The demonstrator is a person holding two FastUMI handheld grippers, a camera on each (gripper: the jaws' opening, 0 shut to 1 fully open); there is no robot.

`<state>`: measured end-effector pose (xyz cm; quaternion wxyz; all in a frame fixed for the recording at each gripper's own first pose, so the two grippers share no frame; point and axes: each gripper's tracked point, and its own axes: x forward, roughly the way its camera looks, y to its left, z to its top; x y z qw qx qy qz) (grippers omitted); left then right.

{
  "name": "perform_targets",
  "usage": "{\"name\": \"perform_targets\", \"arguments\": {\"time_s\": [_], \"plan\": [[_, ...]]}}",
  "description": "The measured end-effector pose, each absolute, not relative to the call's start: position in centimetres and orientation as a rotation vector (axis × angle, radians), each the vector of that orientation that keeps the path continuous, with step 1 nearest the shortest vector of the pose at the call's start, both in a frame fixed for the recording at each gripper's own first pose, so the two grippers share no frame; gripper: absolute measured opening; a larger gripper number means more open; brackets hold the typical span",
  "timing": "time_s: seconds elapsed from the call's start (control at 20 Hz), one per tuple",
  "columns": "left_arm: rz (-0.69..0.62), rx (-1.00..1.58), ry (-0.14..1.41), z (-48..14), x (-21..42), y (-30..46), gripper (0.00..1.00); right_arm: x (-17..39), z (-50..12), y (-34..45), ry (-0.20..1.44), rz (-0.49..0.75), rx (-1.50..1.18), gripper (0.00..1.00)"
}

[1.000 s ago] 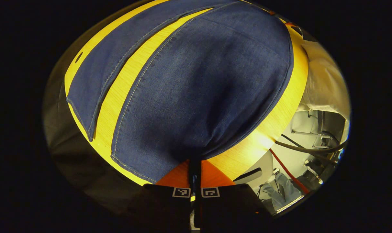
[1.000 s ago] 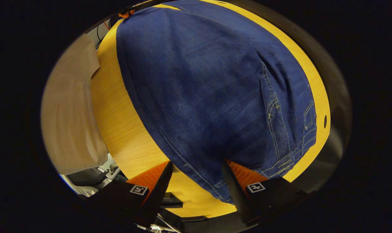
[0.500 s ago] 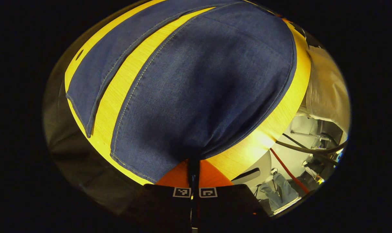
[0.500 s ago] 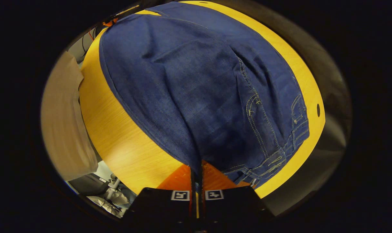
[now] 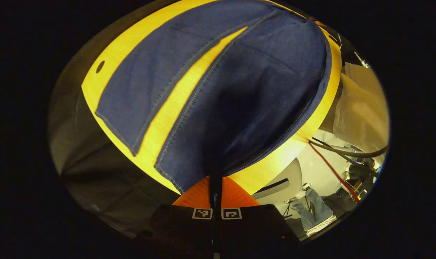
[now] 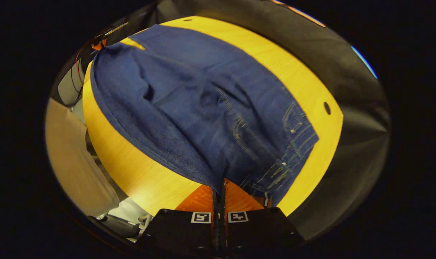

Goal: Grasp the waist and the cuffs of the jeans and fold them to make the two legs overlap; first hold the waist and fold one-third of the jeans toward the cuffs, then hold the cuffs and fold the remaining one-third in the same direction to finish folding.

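Dark blue jeans (image 5: 239, 108) with pale contrast stitching, spread lengthwise along the yellow wooden desk (image 5: 120, 54); legs parted, one cuff raised at the near edge. Left gripper (image 5: 215, 187) clamped on that cuff; right gripper (image 6: 219, 189) clamped on the creased, lifted waist (image 6: 275, 165).

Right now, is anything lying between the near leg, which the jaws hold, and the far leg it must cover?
Nothing visible: only a bare strip of table separates the near leg from the far leg.
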<state>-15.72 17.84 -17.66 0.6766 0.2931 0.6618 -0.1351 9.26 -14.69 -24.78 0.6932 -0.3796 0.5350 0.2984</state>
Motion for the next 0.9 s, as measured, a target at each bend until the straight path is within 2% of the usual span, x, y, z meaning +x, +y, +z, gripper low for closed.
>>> {"name": "perform_targets", "arguments": {"time_s": [0.3, 0.35, 0.4, 0.45, 0.65, 0.9], "plan": [[-0.244, 0.725, 1.488, -12.5, -10.6, 20.6, 0.0, 16.4, -18.7, -10.9, 1.021, 0.513, -0.717, 0.02], [-0.225, 0.722, 1.478, -12.0, -9.4, 21.1, 0.0, 17.0, -18.1, -10.3, 0.998, 0.491, -0.694, 0.0], [-0.203, 0.72, 1.467, -11.3, -8.3, 21.7, 0.0, 18.2, -17.6, -9.3, 0.978, 0.471, -0.667, 0.02], [-0.186, 0.72, 1.458, -10.7, -7.1, 22.3, 0.0, 19.6, -17.2, -8.5, 0.955, 0.452, -0.642, 0.0], [-0.133, 0.708, 1.431, -10.1, -1.9, 24.5, 0.0, 24.9, -18.7, -7.3, 0.936, 0.394, -0.556, 0.02], [-0.12, 0.675, 1.461, -13.9, 3.8, 27.1, 0.0, 28.8, -24.0, -6.3, 0.976, 0.352, -0.483, 0.02]]}}
